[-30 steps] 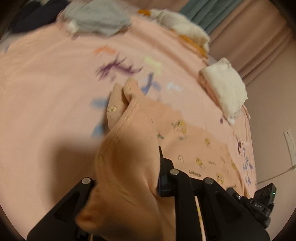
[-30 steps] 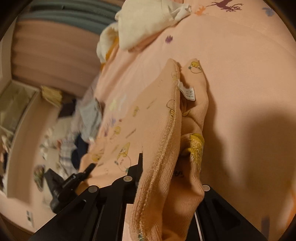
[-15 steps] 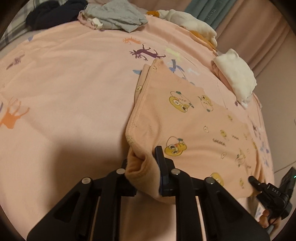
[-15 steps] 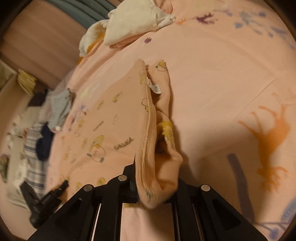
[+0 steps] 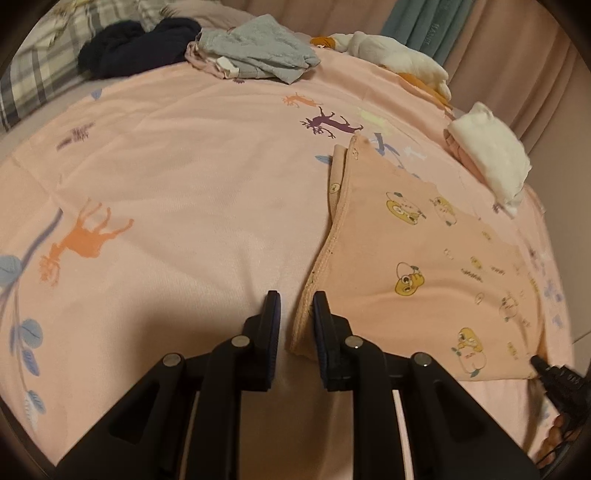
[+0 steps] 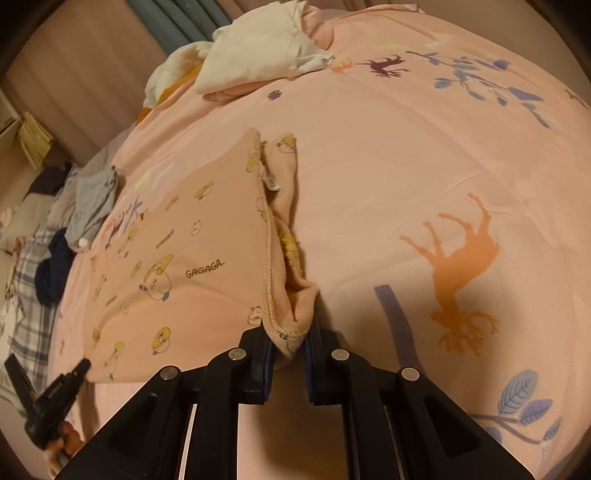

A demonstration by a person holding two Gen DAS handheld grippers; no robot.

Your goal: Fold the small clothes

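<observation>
A peach garment with yellow cartoon prints (image 5: pixel 424 258) lies spread flat on the pink bedsheet (image 5: pixel 184 206). My left gripper (image 5: pixel 295 306) is open at the garment's near left corner, whose hem lies loose between the jaws. In the right wrist view the same garment (image 6: pixel 192 251) reads "GAGAGA". My right gripper (image 6: pixel 288 343) is shut on its bunched opposite corner, which lies low on the sheet. The right gripper shows at the lower right of the left view (image 5: pixel 554 376), and the left gripper at the lower left of the right view (image 6: pixel 55 398).
A folded white and pink stack (image 5: pixel 491 155) sits just beyond the garment. Grey clothes (image 5: pixel 258 55), a dark navy item (image 5: pixel 136 44) and a white and orange pile (image 5: pixel 399 62) lie at the far edge. Curtains (image 5: pixel 424 26) hang behind; plaid bedding (image 5: pixel 33 66) lies far left.
Both grippers lowered the lifted garment onto the sheet, where it now lies flat. My left gripper has opened and let go of its corner. The right one still grips.
</observation>
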